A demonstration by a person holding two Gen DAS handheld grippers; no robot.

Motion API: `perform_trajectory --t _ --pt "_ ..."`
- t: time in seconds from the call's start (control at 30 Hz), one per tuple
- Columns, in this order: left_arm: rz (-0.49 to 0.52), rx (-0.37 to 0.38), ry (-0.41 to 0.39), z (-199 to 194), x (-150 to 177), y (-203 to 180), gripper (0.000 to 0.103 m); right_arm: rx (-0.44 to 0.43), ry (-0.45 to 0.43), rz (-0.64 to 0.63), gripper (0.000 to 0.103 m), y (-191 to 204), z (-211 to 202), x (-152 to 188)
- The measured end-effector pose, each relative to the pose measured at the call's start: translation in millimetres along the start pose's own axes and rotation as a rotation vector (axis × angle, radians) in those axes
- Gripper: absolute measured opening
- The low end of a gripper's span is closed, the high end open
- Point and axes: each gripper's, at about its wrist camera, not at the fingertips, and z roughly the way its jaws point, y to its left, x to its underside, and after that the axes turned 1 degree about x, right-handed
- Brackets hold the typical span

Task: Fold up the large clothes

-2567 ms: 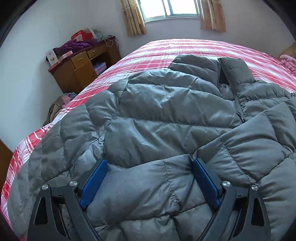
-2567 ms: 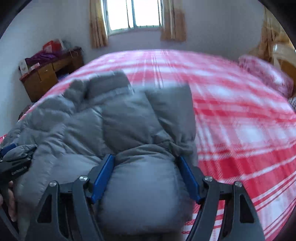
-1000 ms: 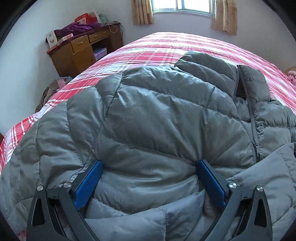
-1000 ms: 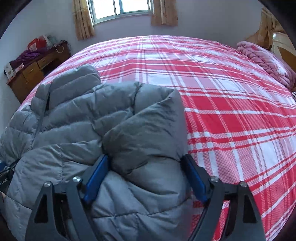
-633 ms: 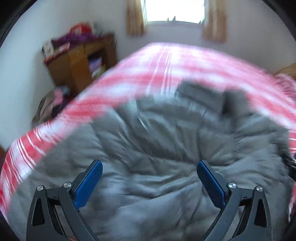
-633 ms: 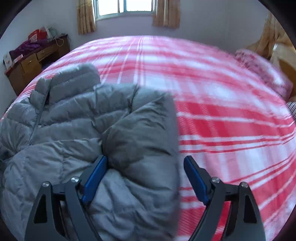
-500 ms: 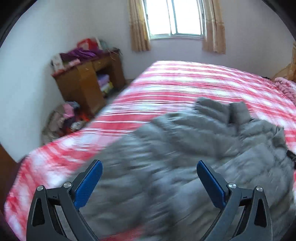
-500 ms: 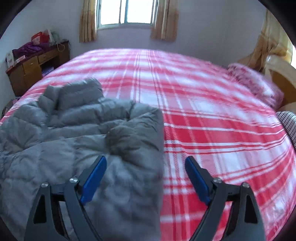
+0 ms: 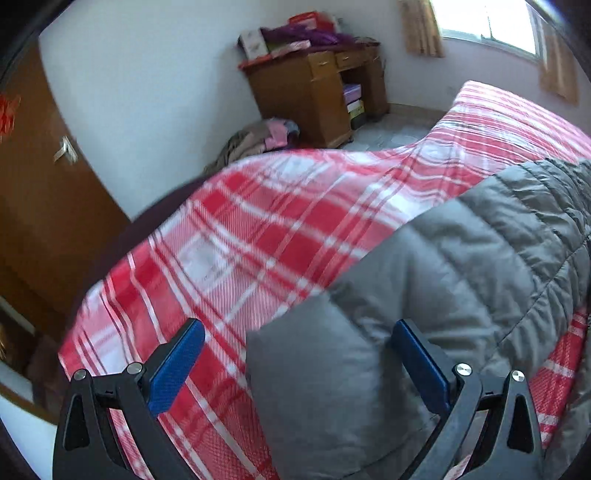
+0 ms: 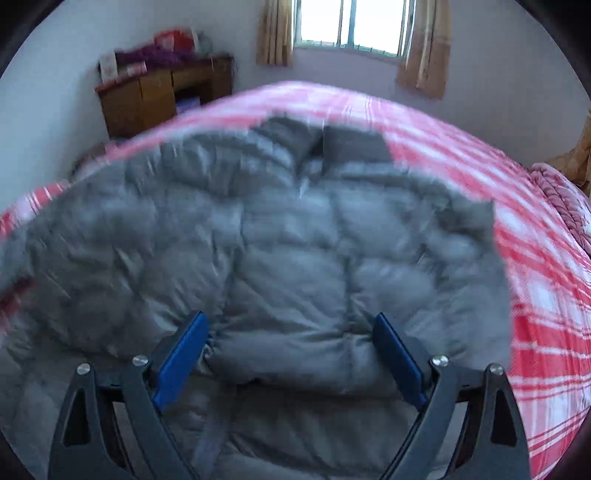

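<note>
In the left wrist view, the left gripper (image 9: 297, 363) fills the bottom of the frame with its blue pads spread wide and nothing pinched between them. A grey quilted sleeve end of the puffer jacket (image 9: 461, 280) lies under the gap, its squared cuff edge just right of centre and close to the right pad. I cannot tell whether that pad touches the fabric. The jacket runs from the lower middle up to the right edge of the frame. Its long left edge slants from lower centre to upper right across the red plaid bedspread (image 9: 258, 221). Left of that edge the bedspread is bare to its rounded corner at lower left. Beyond the bed edge, a brown door (image 9: 40, 192) stands at far left. A pile of clothes (image 9: 255, 138) sits on the floor by the white wall, and a wooden desk (image 9: 314, 96) stands at upper centre.

In the right wrist view, blurred by motion, the right gripper (image 10: 291, 360) has just been opening and stands released, pads wide. The jacket (image 10: 258, 236) lies spread beneath and beyond it, nothing clamped. The jacket covers the centre and left of the frame, collar toward the top centre. Its right edge drops steeply at centre right. Past that edge the bedspread (image 10: 546, 288) lies open to the right border, with a pink blanket (image 10: 565, 199) at far right. The window (image 10: 354, 22) is at top centre and the desk (image 10: 155, 96) at upper left.
</note>
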Motion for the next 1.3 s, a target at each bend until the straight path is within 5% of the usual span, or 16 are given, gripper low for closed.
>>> perform_trajectory --t 0.2,0.27,0.33,0.4,0.5,0.6,0.73,0.9,0.97,1.03,1.1,1.3 --pt "-0.065 0.155 0.040 10 4 -1 0.102 0.025 0.022 -0.002 0.093 0 2 3" --pt "-0.079 0.215 0.048 10 2 -3 0.087 0.014 -0.007 0.015 0.094 -7 -14 6" --pt "-0.091 0.301 0.058 8 -3 -3 0.038 -0.008 -0.028 0.028 0.094 -14 -28 12" --pt "-0.059 0.335 0.054 -4 -12 -8 0.024 -0.019 -0.046 0.039 0.094 -18 -42 19" --pt "-0.018 0.314 -0.027 -40 -29 -16 0.020 -0.022 -0.082 0.075 0.094 -33 -61 30" --pt "0.020 0.310 -0.126 -86 -46 -37 0.020 -0.013 -0.121 0.136 0.094 -53 -74 36" --pt "0.101 0.402 -0.246 -157 -66 -99 0.020 0.005 -0.155 0.218 0.094 -77 -83 41" --pt "0.278 0.548 -0.359 -237 -62 -232 0.020 0.012 -0.168 0.305 0.094 -104 -92 55" --pt "0.369 0.577 -0.384 -259 -47 -281 0.030 0.024 -0.177 0.316 0.094 -111 -97 61" --pt "0.442 0.549 -0.410 -274 -30 -319 0.076 0.032 -0.172 0.331 0.094 -120 -100 68" --pt "0.442 0.513 -0.467 -284 -16 -337 0.097 0.042 -0.163 0.348 0.094 -130 -102 74" --pt "0.379 0.466 -0.486 -255 -15 -303 0.097 0.053 -0.156 0.362 0.094 -148 -109 79"
